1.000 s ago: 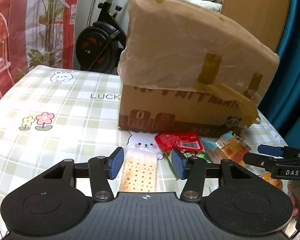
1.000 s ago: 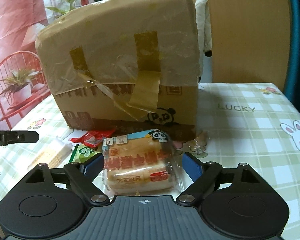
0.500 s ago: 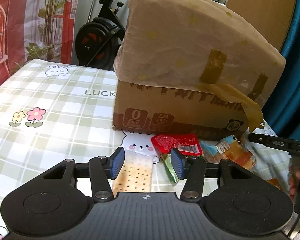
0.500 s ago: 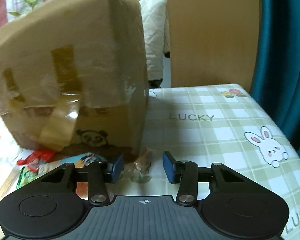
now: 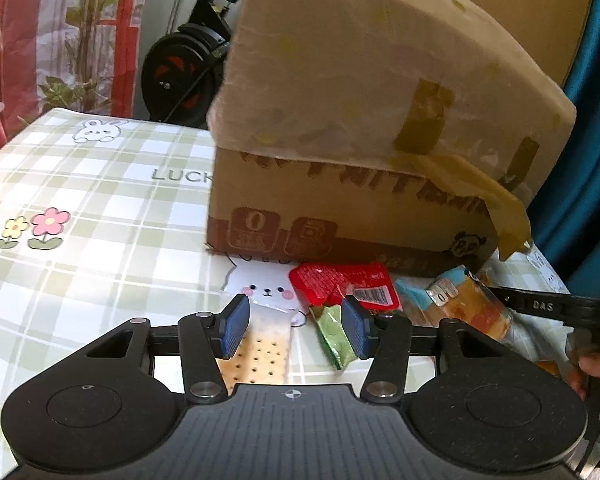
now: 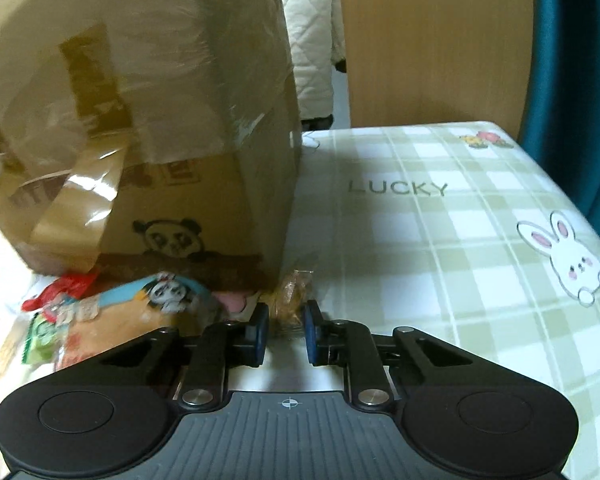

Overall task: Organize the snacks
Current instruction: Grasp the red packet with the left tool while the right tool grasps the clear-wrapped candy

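Observation:
A taped cardboard box (image 5: 372, 152) stands on the checked tablecloth. Snacks lie at its base: a cracker pack (image 5: 260, 356), a red packet (image 5: 340, 282), a green packet (image 5: 334, 334) and an orange bread pack (image 5: 466, 306). My left gripper (image 5: 294, 330) is open and low over the cracker pack and the green packet. In the right wrist view, my right gripper (image 6: 286, 334) has its jaws close around a small clear-wrapped golden snack (image 6: 294, 294) by the box corner (image 6: 288, 208). The bread pack (image 6: 140, 304) lies to its left.
The tablecloth (image 6: 440, 240) stretches to the right of the box, its edge near a blue curtain (image 6: 580, 60). An exercise bike (image 5: 188, 64) and a wooden panel (image 6: 432, 40) stand beyond the table. The right gripper's arm (image 5: 548, 306) shows at the left view's right.
My right gripper has swung right from the bread pack to the small wrapped snack and narrowed its jaws around it. My left gripper has moved forward a little, still open.

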Tool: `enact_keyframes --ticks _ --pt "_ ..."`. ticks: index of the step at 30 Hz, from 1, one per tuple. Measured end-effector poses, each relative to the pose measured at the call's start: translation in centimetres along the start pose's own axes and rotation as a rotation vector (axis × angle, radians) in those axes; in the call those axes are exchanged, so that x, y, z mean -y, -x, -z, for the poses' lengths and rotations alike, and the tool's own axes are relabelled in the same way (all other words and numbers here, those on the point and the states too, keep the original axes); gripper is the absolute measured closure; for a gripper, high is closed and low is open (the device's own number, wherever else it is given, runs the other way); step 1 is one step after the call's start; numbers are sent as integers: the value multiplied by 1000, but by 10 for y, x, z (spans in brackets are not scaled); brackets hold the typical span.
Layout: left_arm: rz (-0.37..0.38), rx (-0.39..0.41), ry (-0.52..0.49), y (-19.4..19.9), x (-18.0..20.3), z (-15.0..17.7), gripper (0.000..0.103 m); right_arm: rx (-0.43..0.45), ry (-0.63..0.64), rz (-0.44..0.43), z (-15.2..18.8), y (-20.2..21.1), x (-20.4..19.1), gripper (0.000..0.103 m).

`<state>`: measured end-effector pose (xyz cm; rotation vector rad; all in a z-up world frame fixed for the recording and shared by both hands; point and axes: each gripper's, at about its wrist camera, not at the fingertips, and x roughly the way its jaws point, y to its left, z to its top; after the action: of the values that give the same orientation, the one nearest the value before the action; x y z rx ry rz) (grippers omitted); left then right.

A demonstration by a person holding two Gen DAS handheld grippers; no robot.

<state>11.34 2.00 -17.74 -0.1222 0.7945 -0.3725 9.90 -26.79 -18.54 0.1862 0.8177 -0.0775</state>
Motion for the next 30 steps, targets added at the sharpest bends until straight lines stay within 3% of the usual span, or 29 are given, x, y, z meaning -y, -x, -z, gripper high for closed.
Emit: enact_keyframes --ticks 10,17,24,30 --pt "17 -31 -5 -40 17 -12 41 34 -66 -75 25 23 2 86" --pt "-33 -46 27 -70 19 -20 42 54 -65 -83 26 28 6 86" --pt "-94 -35 -42 -78 33 -11 42 58 -74 -102 27 30 8 86" --pt "-72 -39 -59 -72 48 -7 59 71 -77 -114 27 32 5 86"
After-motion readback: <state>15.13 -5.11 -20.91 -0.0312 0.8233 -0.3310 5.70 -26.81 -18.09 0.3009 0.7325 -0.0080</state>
